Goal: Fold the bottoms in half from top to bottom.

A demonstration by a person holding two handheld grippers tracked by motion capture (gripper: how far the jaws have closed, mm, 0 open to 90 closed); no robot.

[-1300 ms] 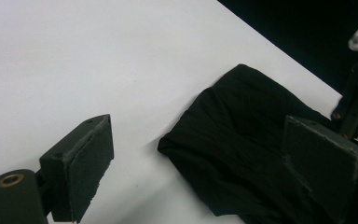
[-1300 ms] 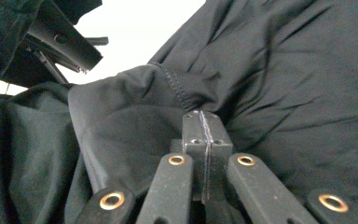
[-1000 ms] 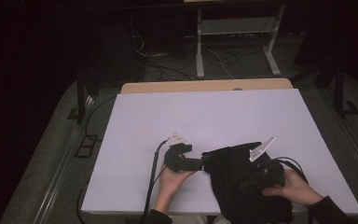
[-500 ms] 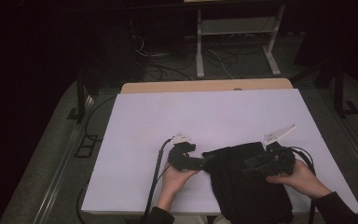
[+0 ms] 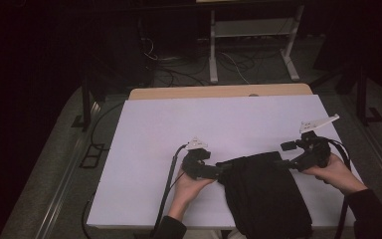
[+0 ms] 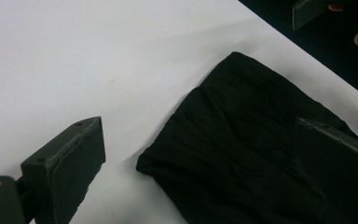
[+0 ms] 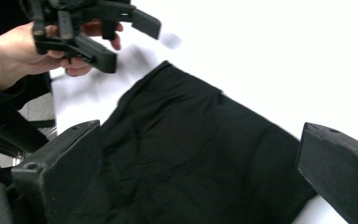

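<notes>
A folded black cloth [image 5: 266,194] lies on the white table [image 5: 204,124] at the near right, and its lower end hangs over the near edge. My left gripper [image 5: 220,168] points right at the cloth's left corner. Its jaws stand wide apart in the left gripper view [image 6: 200,168], one over the cloth [image 6: 242,140], neither pressing it. My right gripper [image 5: 283,154] hovers by the cloth's upper right corner, pointing left. Its jaws have just been opening and are wide open [image 7: 200,177] above the cloth [image 7: 182,154], holding nothing. The right gripper view also shows the left gripper [image 7: 128,42] in a hand.
A wooden strip [image 5: 219,92] runs along the table's far edge. Beyond it, a metal frame [image 5: 248,50] and cables lie on the dark floor. The left and far parts of the tabletop are bare white surface.
The right gripper has lifted off the cloth, moved right toward the table's edge, and opened its jaws. The left gripper has stayed at the cloth's left corner.
</notes>
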